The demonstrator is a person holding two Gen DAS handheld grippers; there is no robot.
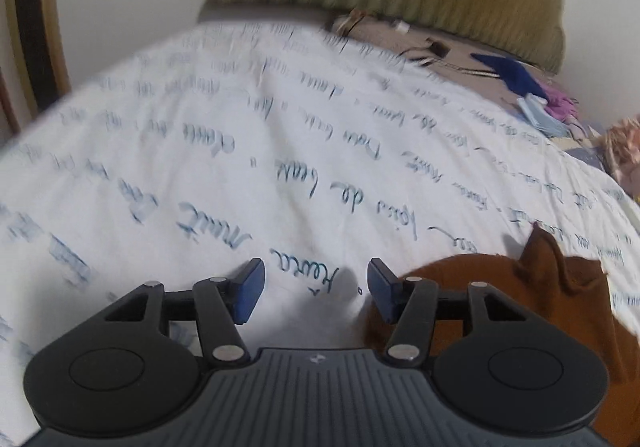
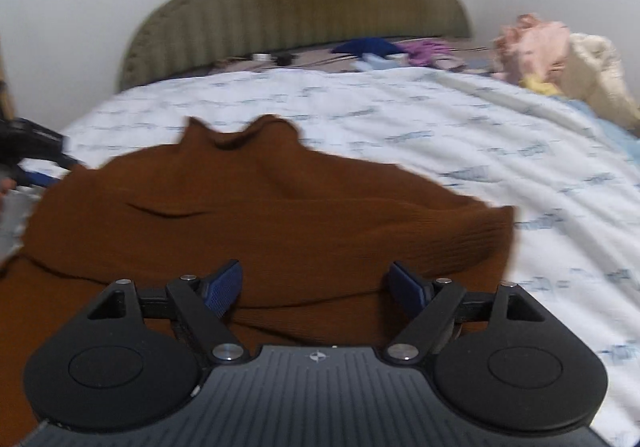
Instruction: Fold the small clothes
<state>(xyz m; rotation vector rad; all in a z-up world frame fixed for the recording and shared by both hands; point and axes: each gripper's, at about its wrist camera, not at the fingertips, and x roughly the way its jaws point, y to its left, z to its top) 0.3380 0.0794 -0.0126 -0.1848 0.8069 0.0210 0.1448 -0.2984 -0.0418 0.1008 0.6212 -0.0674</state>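
Note:
A brown knit garment lies partly folded on the white bedsheet printed with blue script. My right gripper is open and empty, just above the garment's near edge. My left gripper is open and empty over bare sheet, with the brown garment just to its right, passing behind the right finger. The left gripper also shows at the left edge of the right wrist view, beside the garment's left side.
An olive padded headboard stands at the far end. A blue cloth, purple cloth and pink and cream clothes lie piled at the far right of the bed. Cables and small items lie near the headboard.

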